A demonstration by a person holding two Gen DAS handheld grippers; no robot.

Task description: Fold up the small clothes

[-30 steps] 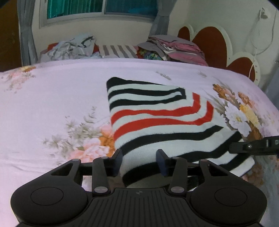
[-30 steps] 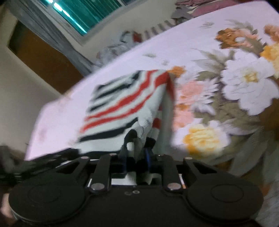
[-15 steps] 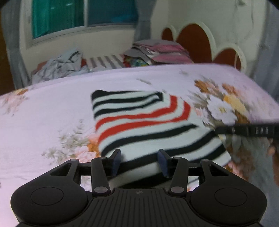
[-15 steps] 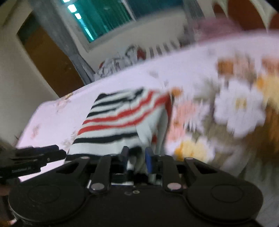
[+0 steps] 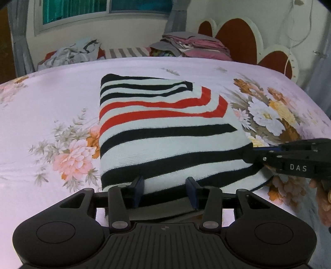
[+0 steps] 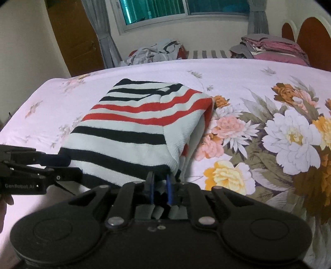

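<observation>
A folded striped garment (image 5: pixel 165 128), white with black and red stripes, lies on the floral bedsheet (image 5: pixel 51 99). It also shows in the right wrist view (image 6: pixel 132 132). My left gripper (image 5: pixel 164 189) is open, its fingers straddling the garment's near edge. My right gripper (image 6: pixel 159 187) is shut on the garment's near right corner, which is lifted a little off the sheet. In the left wrist view the right gripper (image 5: pixel 248 154) comes in from the right at the garment's edge. In the right wrist view the left gripper (image 6: pixel 68 165) shows at the left edge.
A heap of loose clothes (image 5: pixel 72 53) lies at the far side of the bed. A stack of folded clothes (image 5: pixel 192 44) sits near the red and white headboard (image 5: pixel 238 41). A window (image 6: pixel 182 10) and a wooden door (image 6: pixel 76 35) are behind.
Both views have steadied from blur. The right gripper still pinches the garment corner and has swung to face along the bed. The left gripper stays open at the near edge.
</observation>
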